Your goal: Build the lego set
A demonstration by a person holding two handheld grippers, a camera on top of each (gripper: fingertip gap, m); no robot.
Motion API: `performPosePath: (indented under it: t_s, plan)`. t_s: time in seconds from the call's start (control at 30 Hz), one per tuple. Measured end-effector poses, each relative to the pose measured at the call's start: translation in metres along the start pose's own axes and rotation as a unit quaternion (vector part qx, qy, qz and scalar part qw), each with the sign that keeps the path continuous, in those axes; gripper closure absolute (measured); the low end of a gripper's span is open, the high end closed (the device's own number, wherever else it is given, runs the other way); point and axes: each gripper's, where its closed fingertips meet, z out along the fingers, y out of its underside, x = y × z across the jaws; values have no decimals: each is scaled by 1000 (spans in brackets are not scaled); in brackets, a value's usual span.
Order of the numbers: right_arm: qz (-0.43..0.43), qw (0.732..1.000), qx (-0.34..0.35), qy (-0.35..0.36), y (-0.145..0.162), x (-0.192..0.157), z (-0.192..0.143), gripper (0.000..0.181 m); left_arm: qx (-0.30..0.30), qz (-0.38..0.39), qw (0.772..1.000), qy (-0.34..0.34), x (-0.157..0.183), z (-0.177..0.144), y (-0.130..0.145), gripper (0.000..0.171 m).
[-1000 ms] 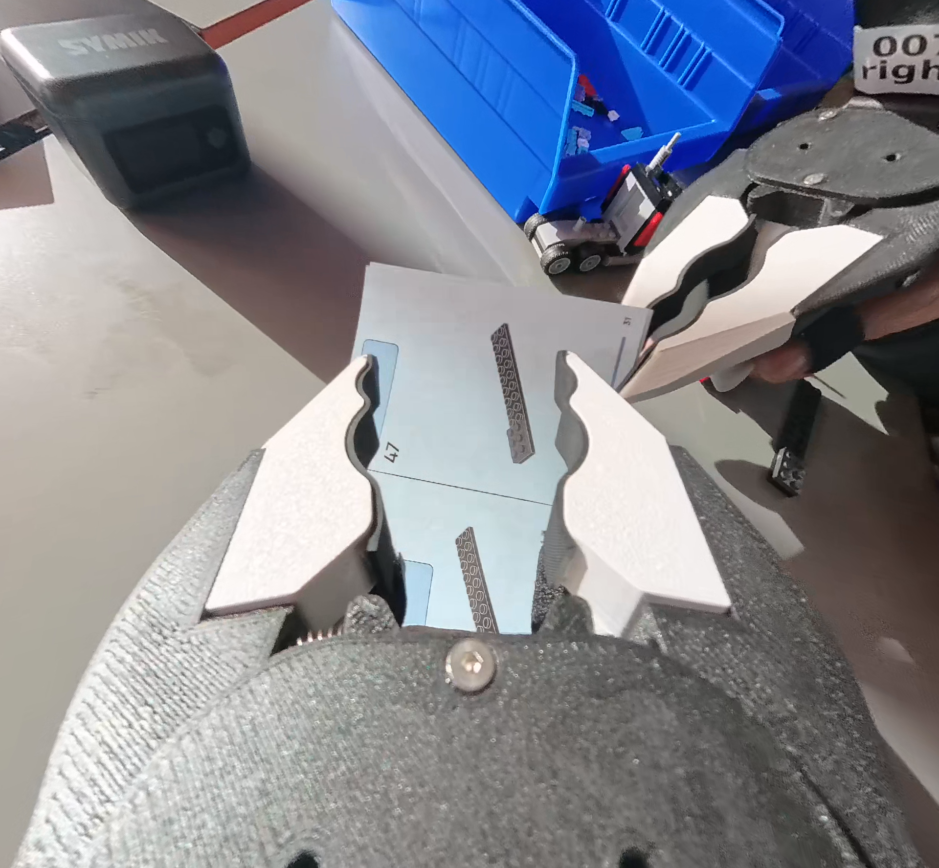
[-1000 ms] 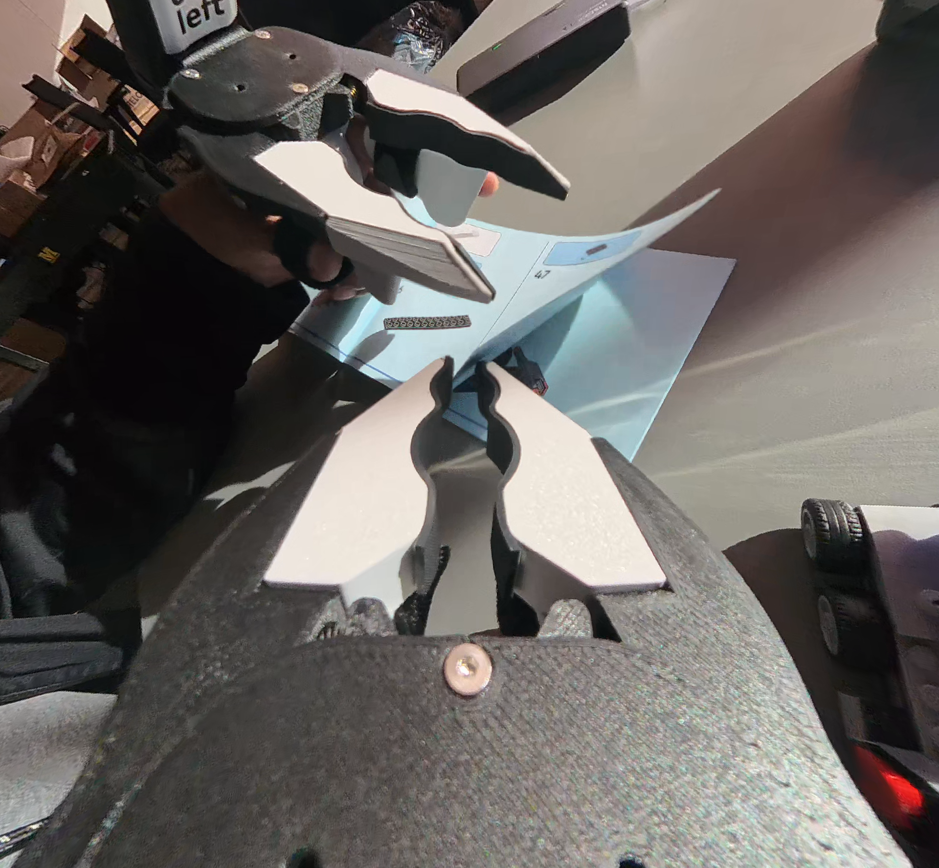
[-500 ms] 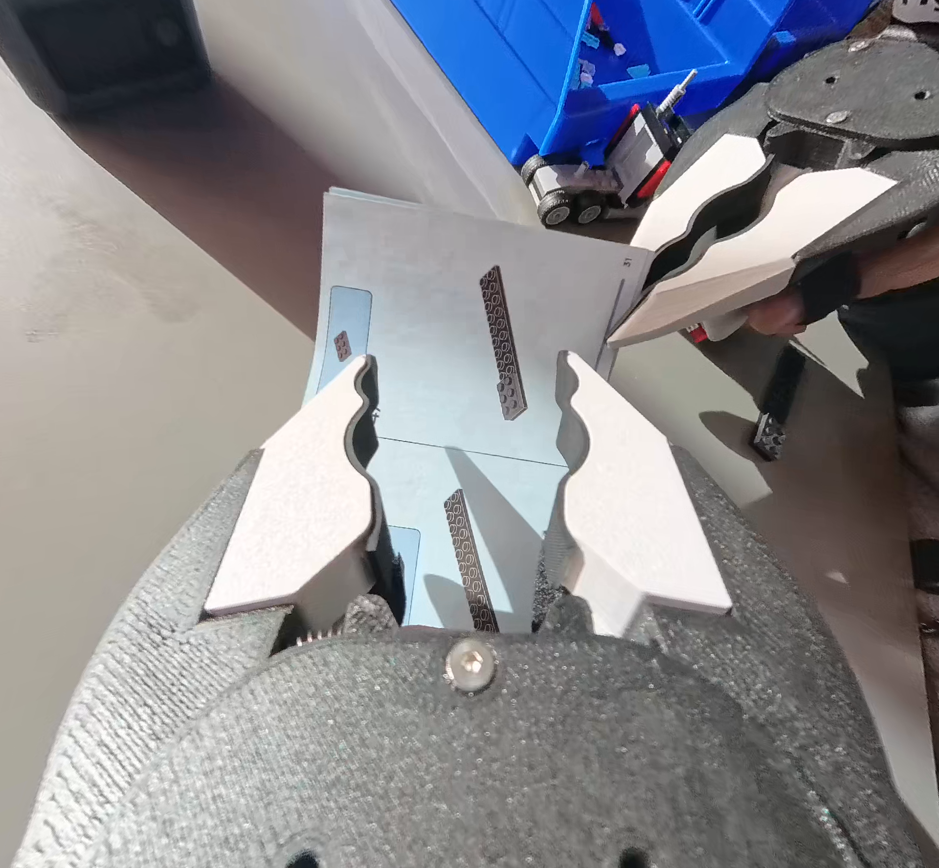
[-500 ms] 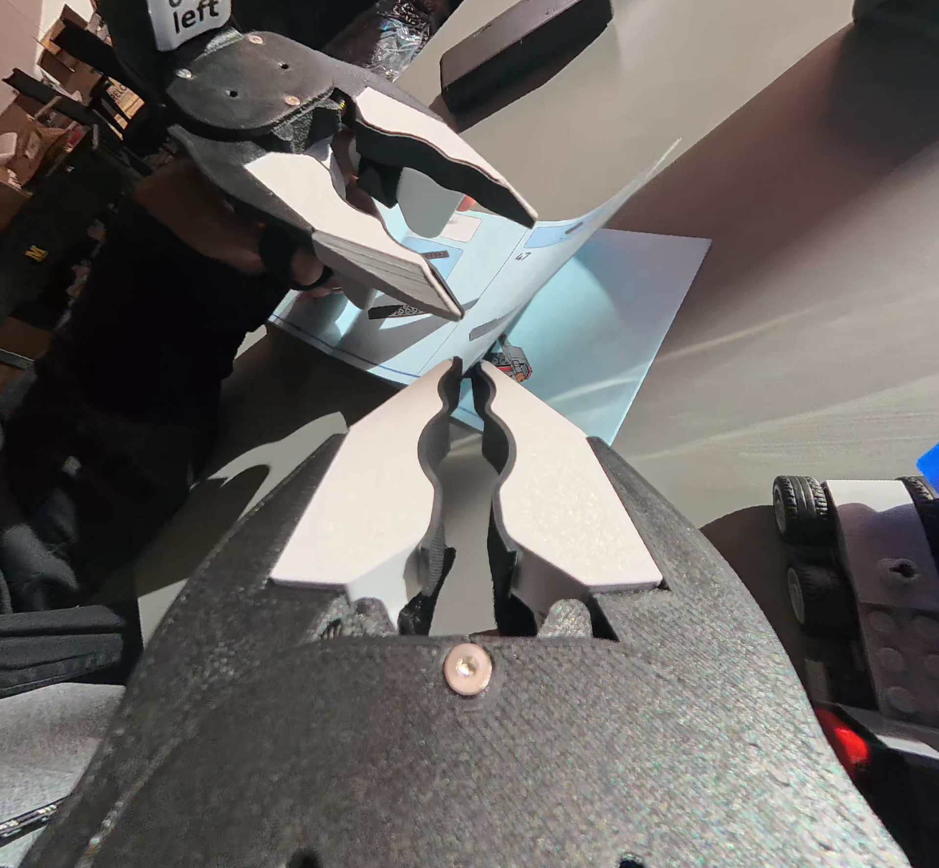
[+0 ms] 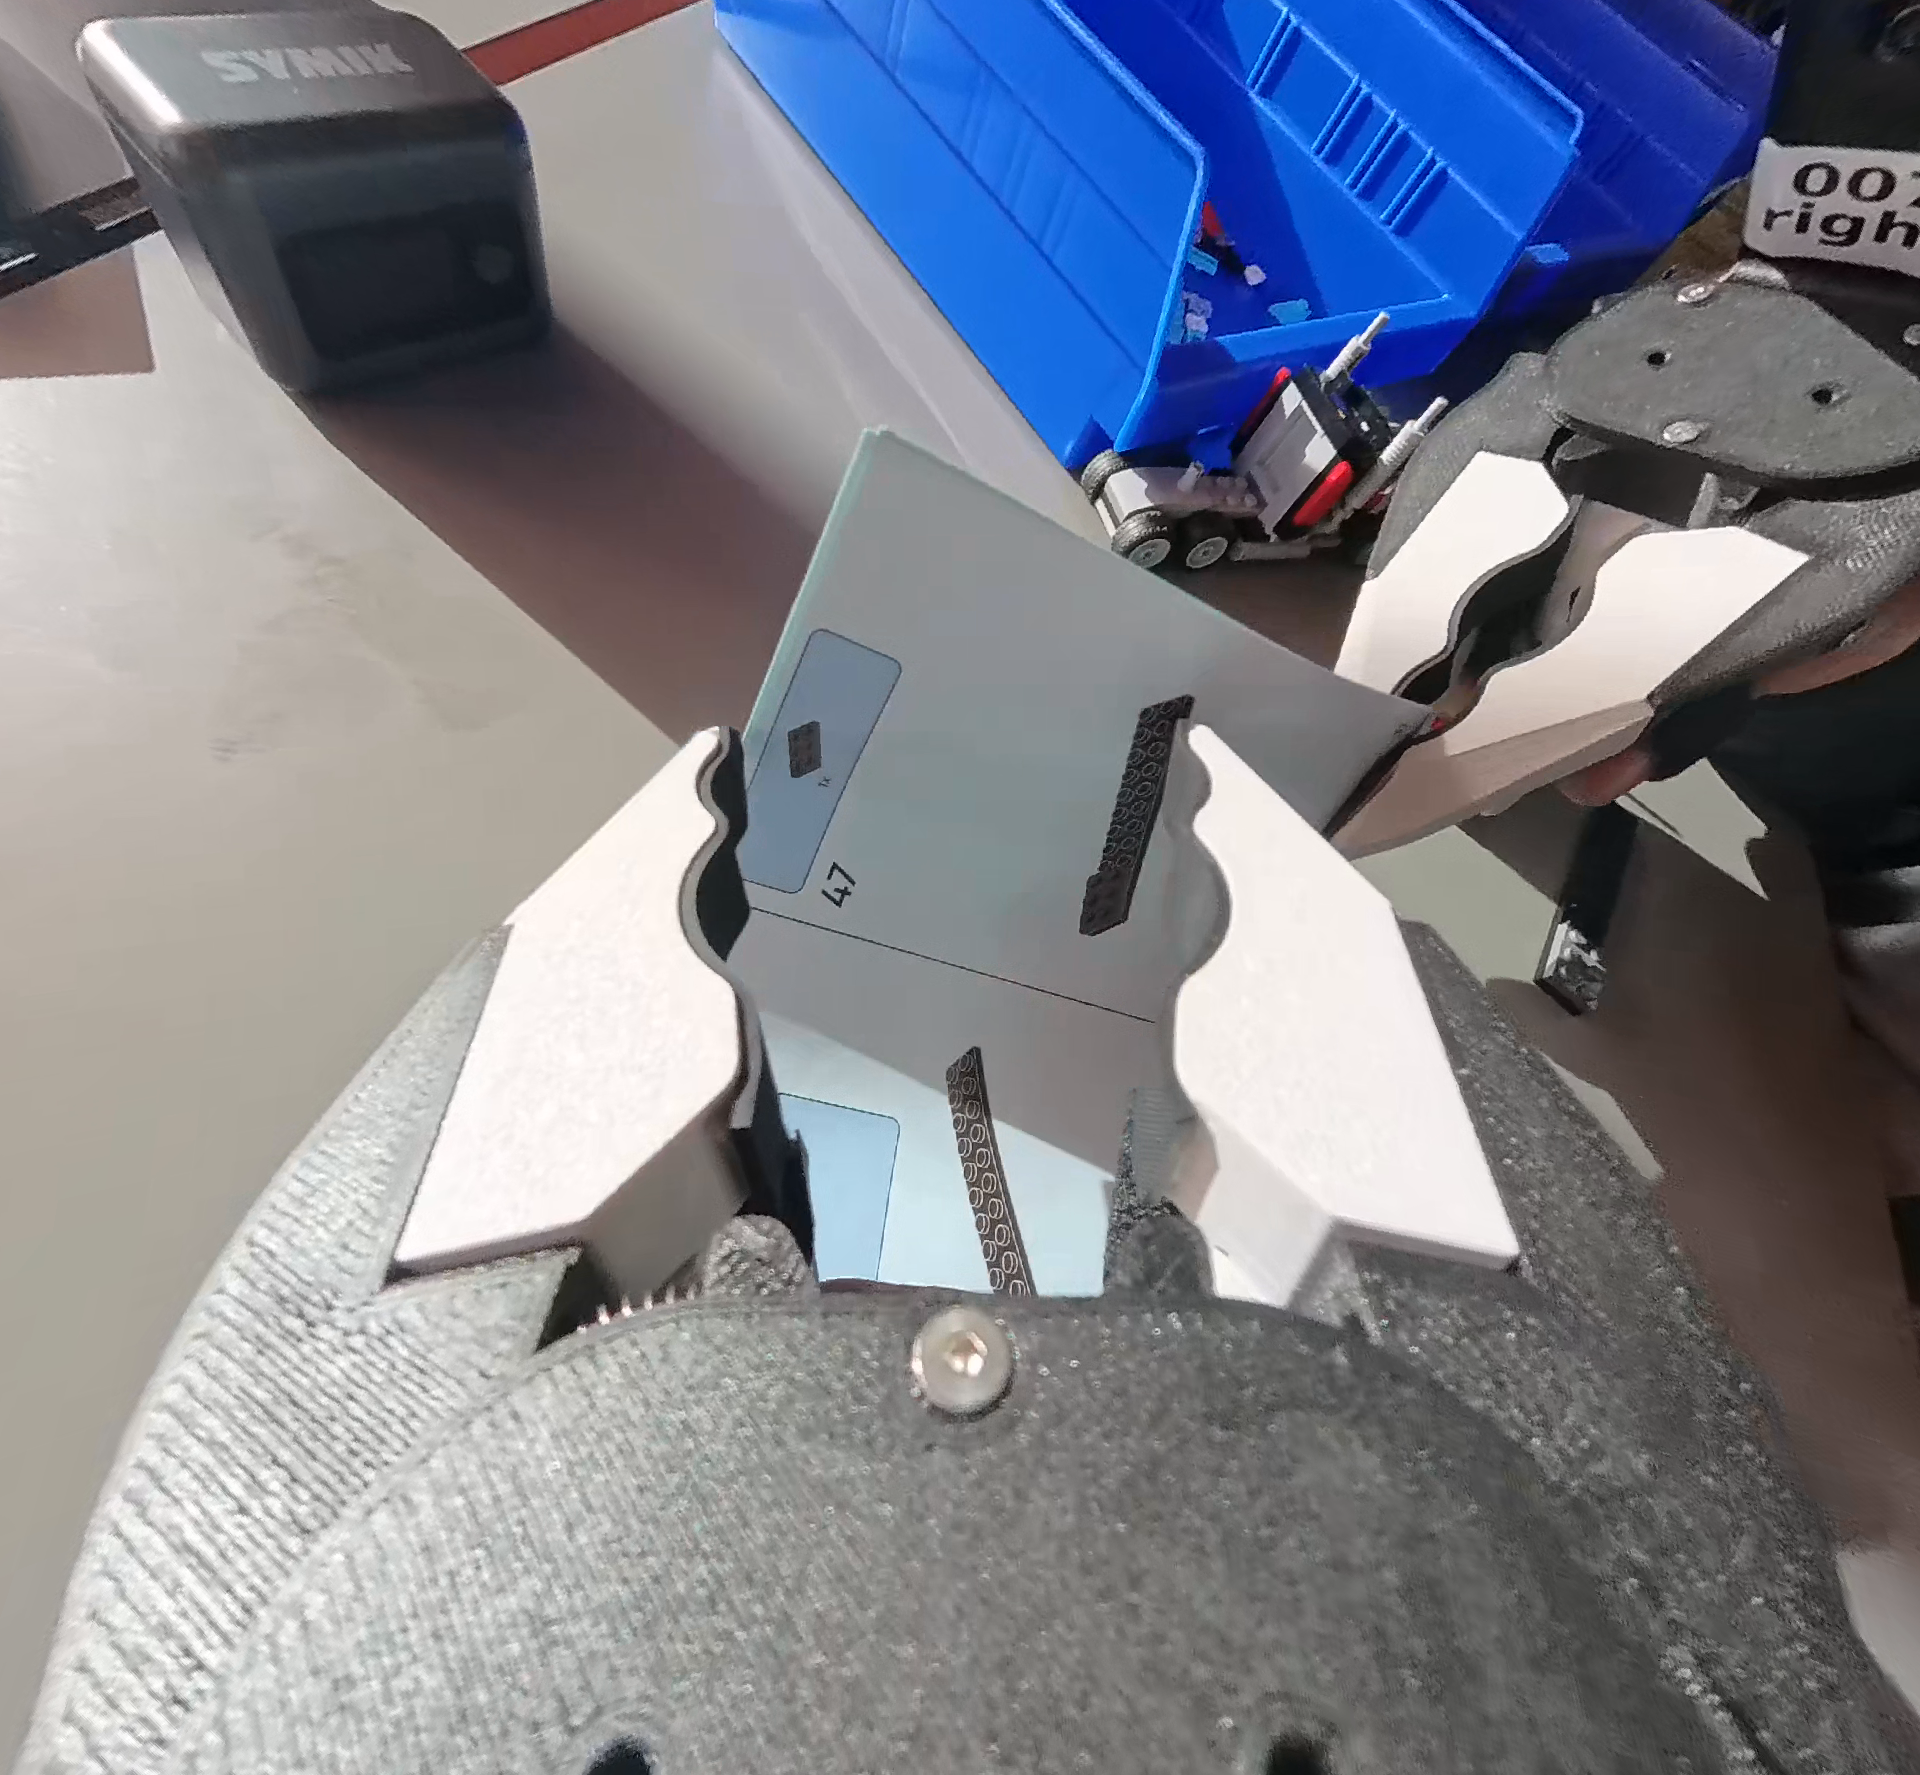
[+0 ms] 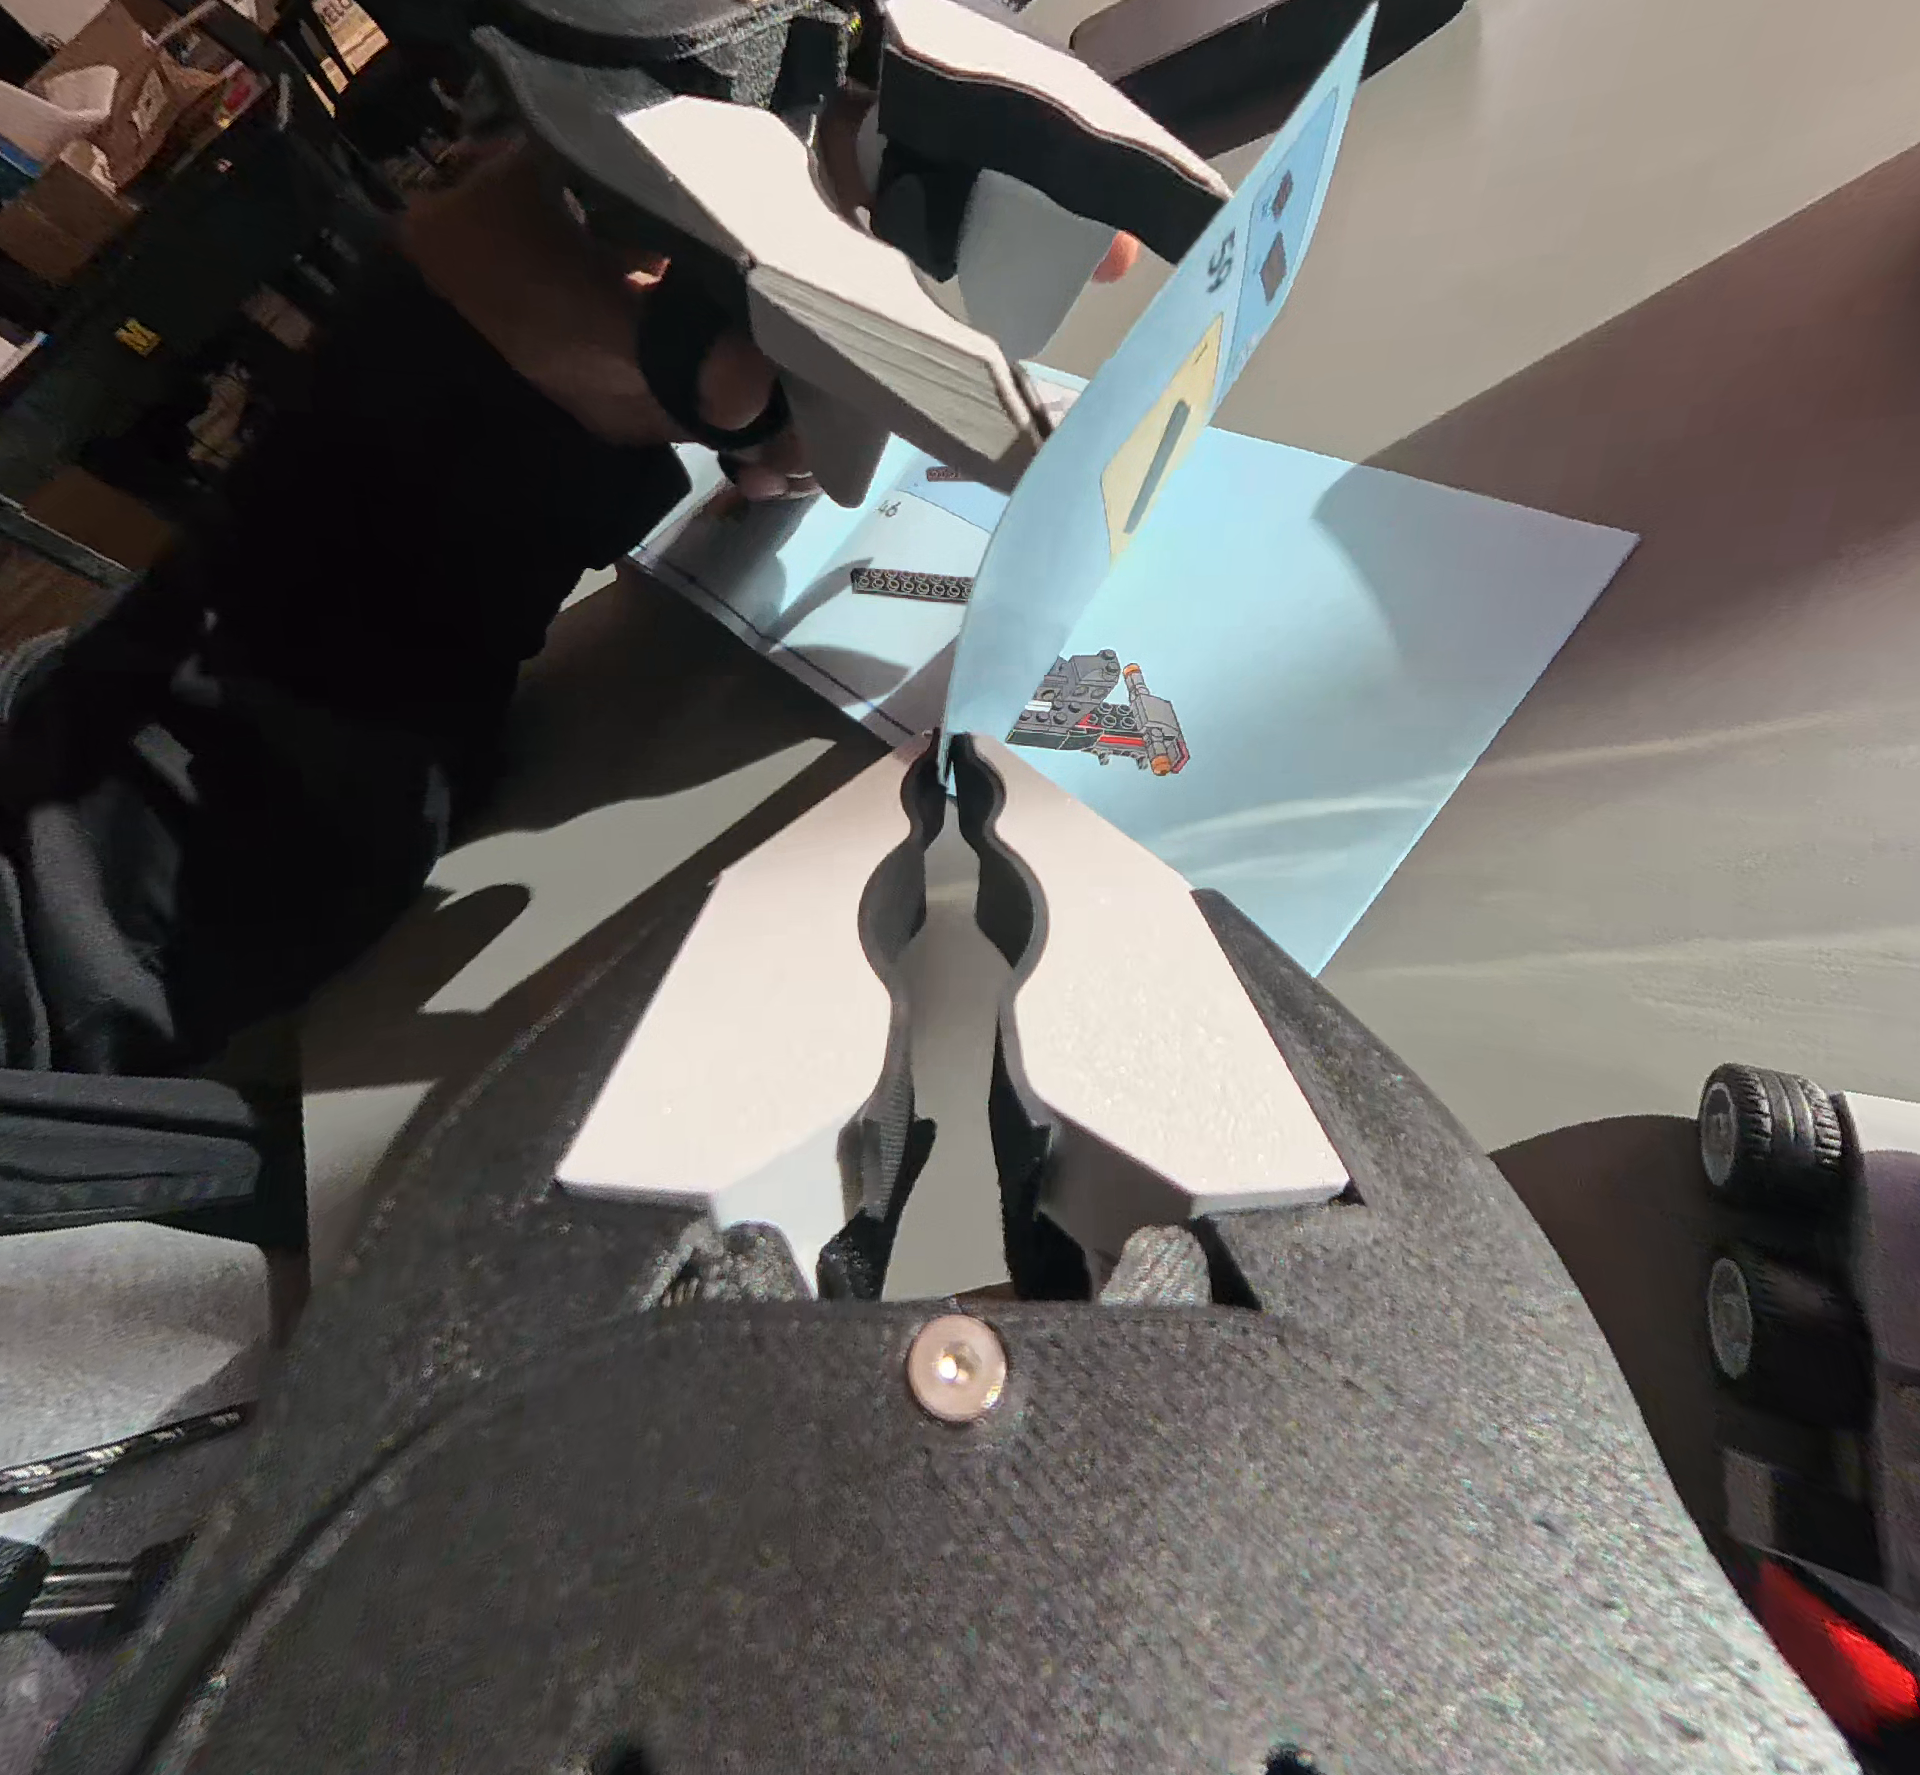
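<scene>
Instruction-booklet page point(image 5: 1039, 738) fills the left wrist view, standing up between the widely spread, empty fingers of the left gripper point(image 5: 961, 759); behind it the half-built lego truck point(image 5: 1247, 478) sits against the blue bin point(image 5: 1039, 115), with a loose black plate point(image 5: 1584, 904) nearby on the table point(image 5: 312, 686). From the right wrist view, the right gripper point(image 6: 943, 757) pinches that page's corner between nearly closed tips. Pulling sideways could tear or crease the thin paper.
</scene>
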Motion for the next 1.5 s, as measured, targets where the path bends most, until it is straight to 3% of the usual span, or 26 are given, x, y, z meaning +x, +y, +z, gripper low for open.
performPosePath:
  t_s: [0.3, 0.63, 1.1, 1.3, 1.5]
  plan:
    - [-7, 1000, -11, -11, 4, -3, 0, 179, 4, 4, 1000, -4, -1, 2, -2, 89]
    - [-20, 999, -23, -32, 7, -11, 0, 179, 44, 15, 998, 52, 18, 1, -13, 82]
    - [-16, 999, -29, -29, 8, -9, 0, 178, 33, 19, 997, 64, 21, 1, -7, 83]
    - [-4, 1000, -29, -11, 6, -1, -2, 152, 33, 22, 997, 67, 23, -1, -7, 86]
    - [-6, 1000, -24, 19, 2, 10, -7, 141, 28, 24, 997, 72, 24, -2, -5, 90]
